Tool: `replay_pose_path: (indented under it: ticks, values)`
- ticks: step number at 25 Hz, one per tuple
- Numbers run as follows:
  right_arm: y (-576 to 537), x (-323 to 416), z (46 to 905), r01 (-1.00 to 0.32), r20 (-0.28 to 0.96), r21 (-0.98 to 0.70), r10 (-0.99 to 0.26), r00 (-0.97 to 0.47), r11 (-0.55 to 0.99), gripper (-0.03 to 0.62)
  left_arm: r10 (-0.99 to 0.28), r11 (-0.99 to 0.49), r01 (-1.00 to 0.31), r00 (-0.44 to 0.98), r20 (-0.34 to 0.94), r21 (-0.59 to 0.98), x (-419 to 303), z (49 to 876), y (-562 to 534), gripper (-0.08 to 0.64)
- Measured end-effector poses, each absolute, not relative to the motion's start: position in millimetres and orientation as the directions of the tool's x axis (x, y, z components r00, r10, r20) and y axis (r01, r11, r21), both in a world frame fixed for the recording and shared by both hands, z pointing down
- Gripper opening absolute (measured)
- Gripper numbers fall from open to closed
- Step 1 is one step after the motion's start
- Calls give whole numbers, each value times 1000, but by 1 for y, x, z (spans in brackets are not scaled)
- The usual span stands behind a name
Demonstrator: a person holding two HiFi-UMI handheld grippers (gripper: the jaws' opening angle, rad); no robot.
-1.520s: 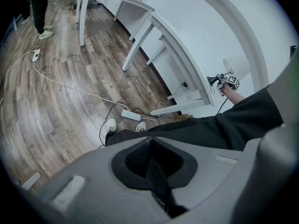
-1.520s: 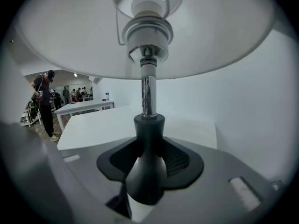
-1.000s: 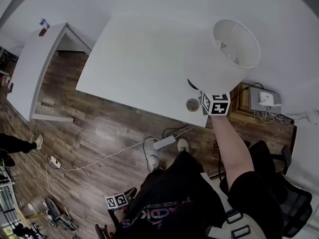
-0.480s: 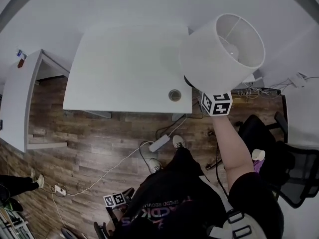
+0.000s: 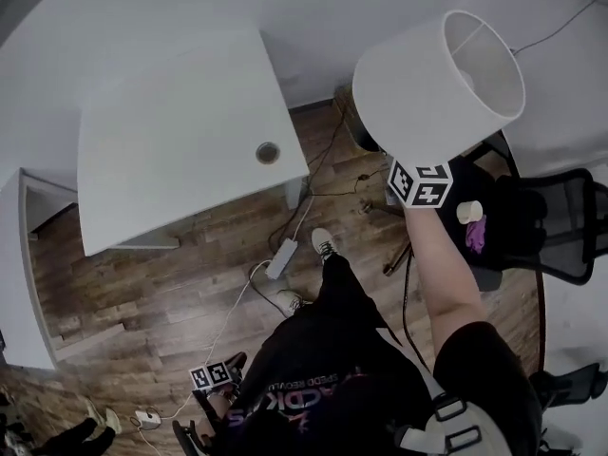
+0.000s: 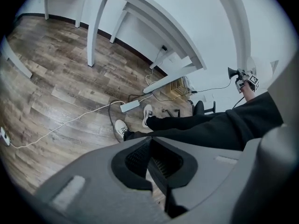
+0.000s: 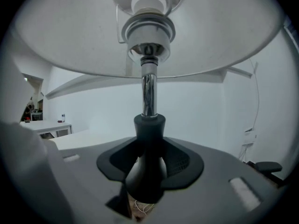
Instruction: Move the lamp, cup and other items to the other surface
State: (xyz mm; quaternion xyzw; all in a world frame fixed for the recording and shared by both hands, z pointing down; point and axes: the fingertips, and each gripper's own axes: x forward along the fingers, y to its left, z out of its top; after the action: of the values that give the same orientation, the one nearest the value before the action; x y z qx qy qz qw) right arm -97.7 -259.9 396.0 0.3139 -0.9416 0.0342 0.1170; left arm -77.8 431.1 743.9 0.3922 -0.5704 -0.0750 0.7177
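The lamp [image 5: 437, 84] has a wide white shade, a chrome stem [image 7: 148, 90] and a black neck. My right gripper [image 5: 408, 171] is shut on that black neck [image 7: 148, 164] and holds the lamp upright in the air, over the wood floor to the right of the white table [image 5: 171, 131]. A small round cup [image 5: 267, 152] stands near the table's front right corner. My left gripper [image 5: 211, 388] hangs low by the person's left side; its jaws [image 6: 156, 171] look shut with nothing between them.
A power strip [image 5: 281, 257] with cables lies on the wood floor below the table's corner. A black office chair [image 5: 560, 226] stands at the right with a small pale item [image 5: 468, 212] on its seat. Another white surface [image 5: 14, 255] runs along the left edge.
The lamp has swung off the table to the right and now hangs over the floor. The cup stays on the table. The left gripper remains low at the side.
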Motion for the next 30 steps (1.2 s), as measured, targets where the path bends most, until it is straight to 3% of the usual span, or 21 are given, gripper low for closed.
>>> replay_pose_path:
  ticks: [14, 24, 30]
  values:
    - [-325, 130, 352, -849, 171, -46, -833, -526, 527, 158, -474, 578, -499, 438, 764, 645, -86, 747, 369, -1]
    - [-426, 239, 351, -886, 126, -109, -877, -463, 452, 158, -376, 533, -581, 488, 788, 614, -32, 726, 275, -1]
    - [-502, 307, 384, -899, 131, -176, -896, -424, 400, 158, -380, 490, -610, 494, 782, 623, 14, 714, 185, -1]
